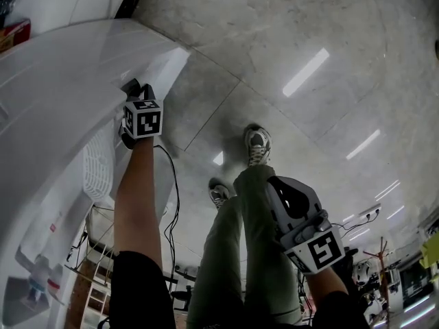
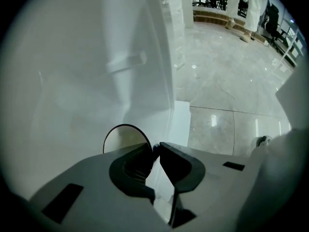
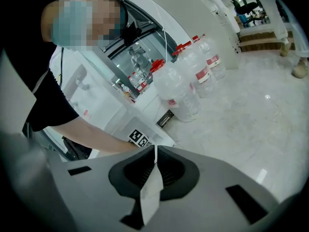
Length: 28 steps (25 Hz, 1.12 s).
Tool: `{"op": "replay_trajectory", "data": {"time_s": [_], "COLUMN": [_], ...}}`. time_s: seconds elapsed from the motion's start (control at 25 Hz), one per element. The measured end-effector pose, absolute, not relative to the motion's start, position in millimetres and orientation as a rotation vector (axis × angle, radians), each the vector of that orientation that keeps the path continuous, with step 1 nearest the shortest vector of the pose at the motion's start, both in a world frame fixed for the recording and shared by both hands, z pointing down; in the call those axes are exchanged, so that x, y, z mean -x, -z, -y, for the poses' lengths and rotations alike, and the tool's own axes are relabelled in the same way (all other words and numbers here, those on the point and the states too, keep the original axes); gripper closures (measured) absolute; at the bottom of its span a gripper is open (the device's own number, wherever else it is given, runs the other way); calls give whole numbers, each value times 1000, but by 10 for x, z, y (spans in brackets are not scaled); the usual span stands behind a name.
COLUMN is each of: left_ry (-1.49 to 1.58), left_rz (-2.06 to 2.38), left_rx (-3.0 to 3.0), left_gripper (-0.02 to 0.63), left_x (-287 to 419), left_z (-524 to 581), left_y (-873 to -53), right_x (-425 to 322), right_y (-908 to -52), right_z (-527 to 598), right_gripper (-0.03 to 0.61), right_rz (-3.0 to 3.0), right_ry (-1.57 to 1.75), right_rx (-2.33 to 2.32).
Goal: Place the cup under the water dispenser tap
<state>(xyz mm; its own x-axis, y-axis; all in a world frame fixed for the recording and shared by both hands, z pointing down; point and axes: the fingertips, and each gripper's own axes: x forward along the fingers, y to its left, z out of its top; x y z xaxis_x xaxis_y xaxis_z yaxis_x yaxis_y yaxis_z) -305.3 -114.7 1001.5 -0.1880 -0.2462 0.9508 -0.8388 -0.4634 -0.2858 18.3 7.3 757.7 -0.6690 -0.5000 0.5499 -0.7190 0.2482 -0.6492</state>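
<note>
In the left gripper view a pale cup [image 2: 123, 138] with a thin dark rim shows its round mouth against the white water dispenser [image 2: 87, 57]. My left gripper [image 2: 155, 150] is shut on the cup's rim, one pad inside and one outside. In the head view the left gripper [image 1: 134, 91] points steeply down along the white dispenser [image 1: 62, 81], and the cup is hidden there. A faint bar-shaped piece [image 2: 126, 63] sticks out of the dispenser wall above the cup. My right gripper [image 1: 291, 197] hangs by the person's leg, its jaws [image 3: 155, 149] shut with nothing held.
Several large water bottles [image 3: 181, 91] stand on the glossy floor beside a glass-fronted cabinet [image 3: 140, 66]. The person's shoes [image 1: 257, 146] and a black cable [image 1: 171, 184] lie below the dispenser. Chairs and people stand far off [image 2: 246, 8].
</note>
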Motion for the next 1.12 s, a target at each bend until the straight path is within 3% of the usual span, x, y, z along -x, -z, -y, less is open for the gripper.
{"op": "replay_trajectory", "data": {"time_s": [0.4,1.12], "left_ry": [-1730,-1664], "left_rz": [1118,915], "left_rx": [-1764,-1998], "left_gripper": [552,557], "left_x": [2452,1550], "left_z": [777,-360], "left_y": [-9503,-7519], "right_x": [-304,-6], "right_y": [-6978,-5344], "right_z": [-253,-974], "right_gripper": [532,532], "right_rz": [2310,2401], "right_ry": [-1353,-1281], "right_rx": [-1238,-1338]}}
